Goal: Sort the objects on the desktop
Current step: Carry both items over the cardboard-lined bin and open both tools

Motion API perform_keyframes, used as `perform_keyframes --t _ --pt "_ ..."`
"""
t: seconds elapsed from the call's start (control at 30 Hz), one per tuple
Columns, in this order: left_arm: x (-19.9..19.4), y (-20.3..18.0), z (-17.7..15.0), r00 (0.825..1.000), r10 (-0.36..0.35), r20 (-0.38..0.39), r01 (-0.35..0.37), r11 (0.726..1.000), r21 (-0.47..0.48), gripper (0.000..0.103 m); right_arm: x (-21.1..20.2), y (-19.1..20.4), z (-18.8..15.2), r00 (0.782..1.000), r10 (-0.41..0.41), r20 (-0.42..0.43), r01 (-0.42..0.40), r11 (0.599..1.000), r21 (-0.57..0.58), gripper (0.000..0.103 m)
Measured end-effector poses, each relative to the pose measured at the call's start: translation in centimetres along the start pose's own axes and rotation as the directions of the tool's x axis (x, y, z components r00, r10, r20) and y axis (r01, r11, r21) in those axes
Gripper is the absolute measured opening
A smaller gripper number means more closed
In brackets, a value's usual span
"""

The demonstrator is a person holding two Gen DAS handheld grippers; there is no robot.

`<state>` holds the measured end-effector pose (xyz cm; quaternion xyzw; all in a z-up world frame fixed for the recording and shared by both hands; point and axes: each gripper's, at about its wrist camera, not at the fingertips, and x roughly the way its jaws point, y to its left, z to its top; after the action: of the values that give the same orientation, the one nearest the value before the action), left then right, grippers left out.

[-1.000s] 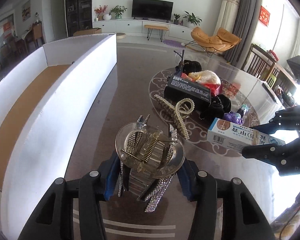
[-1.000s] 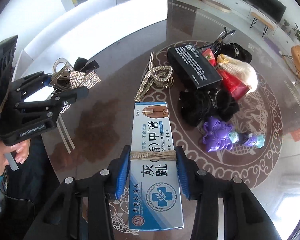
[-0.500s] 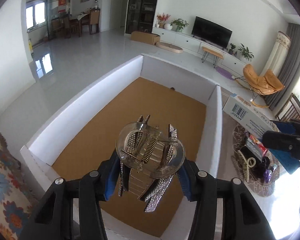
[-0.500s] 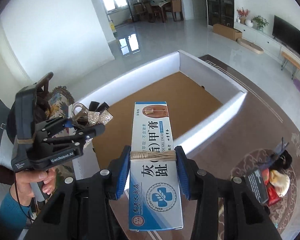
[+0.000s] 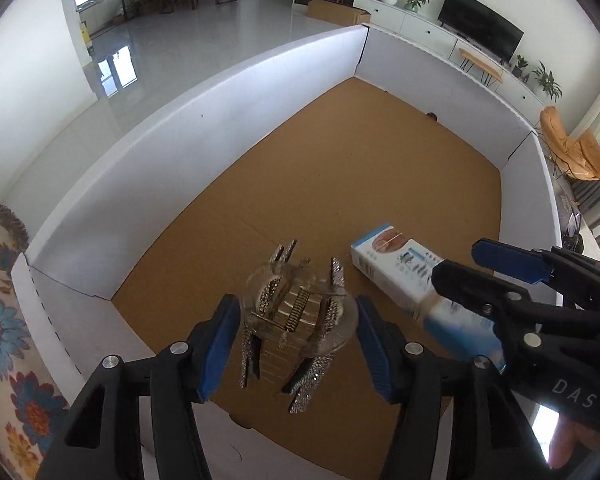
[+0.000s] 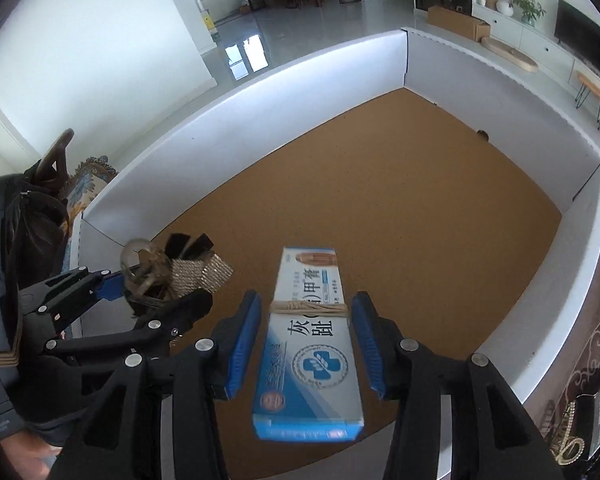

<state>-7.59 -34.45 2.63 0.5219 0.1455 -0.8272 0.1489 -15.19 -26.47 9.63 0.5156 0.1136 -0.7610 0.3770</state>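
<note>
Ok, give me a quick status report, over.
Left gripper and right gripper opening. Hair clip and ointment box loose between the jaws, above cardboard box. Nothing in the way.

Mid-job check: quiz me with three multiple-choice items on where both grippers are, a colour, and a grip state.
1. Both grippers hang over:
A. the glass table
B. the white-walled box with a brown cardboard floor
C. a sofa

2. The long medicine carton is mainly:
A. blue and white
B. red
C. black

3. The right gripper's blue pads:
A. press the carton
B. stand clear of the carton's sides
C. hold a hair clip

Answers:
1 B, the brown floor lies under both grippers.
2 A, white panel, blue edges.
3 B, gaps show on both sides as the jaws open; the rhinestone hair clip sits between the left gripper's opening jaws.
</note>
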Motion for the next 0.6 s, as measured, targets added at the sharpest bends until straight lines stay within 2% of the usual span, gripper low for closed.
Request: perform_keyframes --t 0.07,0.17,0.23,0.27,0.33,0.37,0.43,0.47,0.5,0.57,0.6 --pt "-0.5 0.0 -0.2 1.0 -0.005 0.019 0.005 1.0 -0.011 0.064 -1.0 -0.7 -0.3 0.999 0.004 0.034 -0.005 1.0 0.011 0.072" --pt "-2.5 -0.8 -0.8 0.997 -0.009 0.078 0.011 1.0 -0.023 0.065 -4.3 -1.5 -1.5 0.993 -0.002 0.114 0.003 1.0 -0.011 0.078" --pt "-4.4 -2.4 -1.4 0.991 -0.055 0.121 0.058 0.998 -0.014 0.065 -7.2 -2.5 -3.2 0.984 -0.012 0.176 0.017 1.0 -0.026 0.08" --pt "-5.5 -3.6 -1.9 0.986 -0.091 0.141 0.092 0.996 0.0 0.065 -8.7 -3.1 -4.5 0.976 -0.032 0.214 0.042 0.998 -0.038 0.086" --pt "-7.7 -6.8 -3.3 0.968 -0.182 0.171 0.174 0.983 0.06 0.066 -11.6 -4.6 -7.8 0.95 -0.093 0.298 0.114 0.992 -0.054 0.094" --pt "-8.7 -8.7 -4.2 0.956 -0.23 0.184 0.213 0.971 0.107 0.069 -13.1 -5.5 -9.9 0.934 -0.125 0.336 0.153 0.987 -0.057 0.097" --pt "-10.5 -12.6 -6.5 0.924 -0.314 0.218 0.271 0.94 0.205 0.089 -15.0 -7.9 -14.4 0.904 -0.191 0.383 0.228 0.972 -0.054 0.099" --pt "-11.0 -14.4 -7.8 0.907 -0.348 0.235 0.29 0.924 0.247 0.1 -15.7 -9.2 -16.8 0.892 -0.231 0.389 0.268 0.962 -0.043 0.099" --pt "-11.1 -16.2 -9.2 0.893 -0.38 0.242 0.309 0.908 0.283 0.103 -16.1 -10.7 -19.1 0.884 -0.272 0.379 0.305 0.952 -0.028 0.099" --pt "-10.1 -19.5 -11.7 0.877 -0.438 0.198 0.36 0.872 0.333 0.103 -16.5 -14.0 -23.8 0.872 -0.357 0.334 0.369 0.929 0.029 0.099" --pt "-9.0 -21.1 -12.8 0.877 -0.453 0.157 0.381 0.857 0.348 0.103 -16.6 -15.6 -26.1 0.867 -0.391 0.308 0.389 0.919 0.07 0.099"
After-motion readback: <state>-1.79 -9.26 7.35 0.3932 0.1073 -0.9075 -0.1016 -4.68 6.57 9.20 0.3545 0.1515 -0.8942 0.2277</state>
